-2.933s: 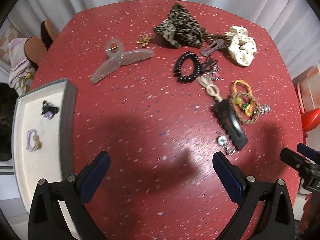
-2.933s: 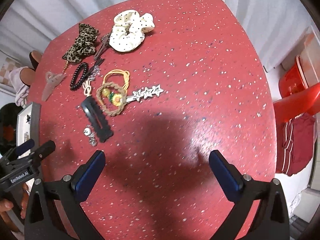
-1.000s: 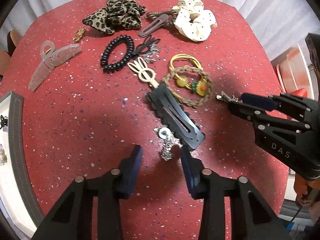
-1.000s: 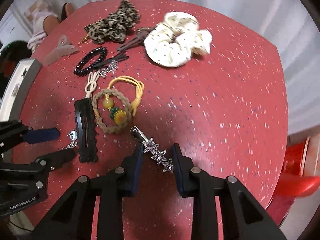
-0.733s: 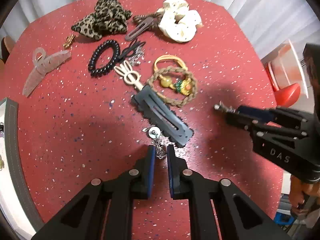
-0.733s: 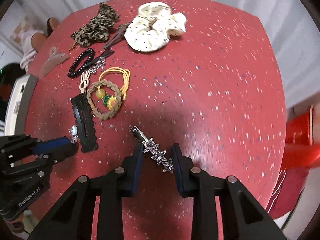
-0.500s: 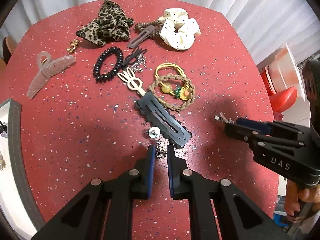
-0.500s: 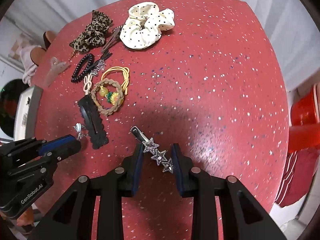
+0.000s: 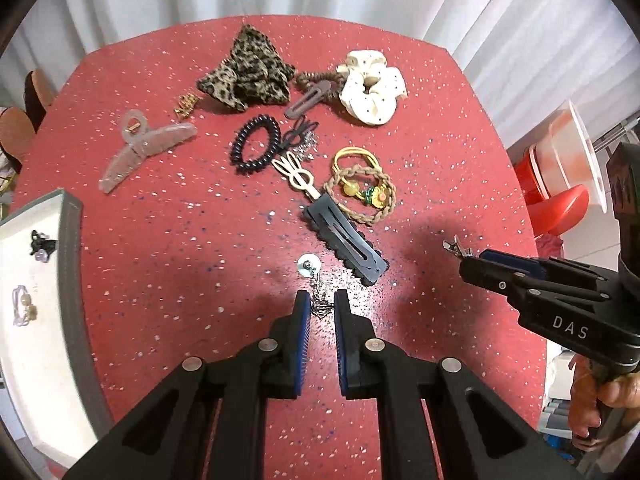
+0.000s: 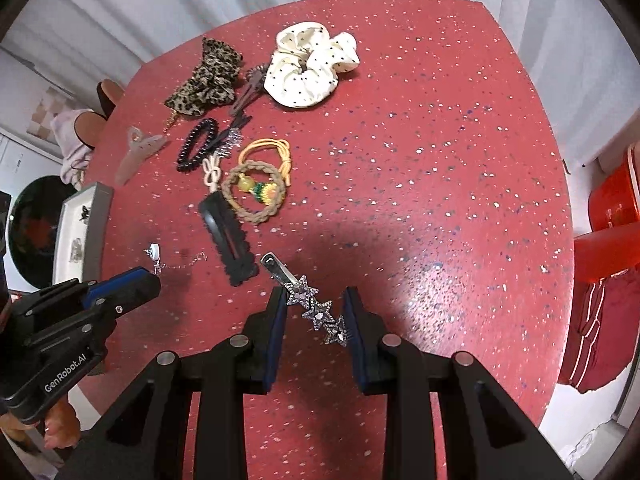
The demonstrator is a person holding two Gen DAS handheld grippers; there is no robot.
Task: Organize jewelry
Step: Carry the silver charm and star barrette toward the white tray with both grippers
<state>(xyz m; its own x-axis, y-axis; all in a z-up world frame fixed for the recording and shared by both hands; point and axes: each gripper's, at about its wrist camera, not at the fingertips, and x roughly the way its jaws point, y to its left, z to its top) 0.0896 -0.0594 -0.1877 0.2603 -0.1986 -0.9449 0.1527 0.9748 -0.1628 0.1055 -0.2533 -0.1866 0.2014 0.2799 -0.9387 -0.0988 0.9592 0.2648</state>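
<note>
Both claws carry a piece of jewelry above a speckled red tabletop (image 9: 160, 240) in the sorting of a scatter of hair accessories. The left claw (image 9: 319, 312) is clamped on a dangling silver earring (image 9: 316, 280), its round disc end hanging forward of the tips. The right claw (image 10: 314, 312) is pinched on a star-studded hair clip (image 10: 308, 300), which lies slantwise between its pads with the plain metal end poking out ahead.

Left on the tabletop toward its far edge are a leopard-print scrunchie (image 9: 248, 72), a white dotted scrunchie (image 9: 372, 92), a clear claw clip (image 9: 144, 148), a black coil hair tie (image 9: 254, 144), a braided bracelet (image 9: 366, 196) and a dark scalloped barrette (image 9: 346, 242).

A white tray (image 9: 24, 320) with a grey rim sits at the tabletop's left edge and already contains two small pieces.

The step in hand appears to be the carry. The next move likely calls for swinging each piece over the tray's rim and letting go low, so the light earring chain does not snag on the pads.
</note>
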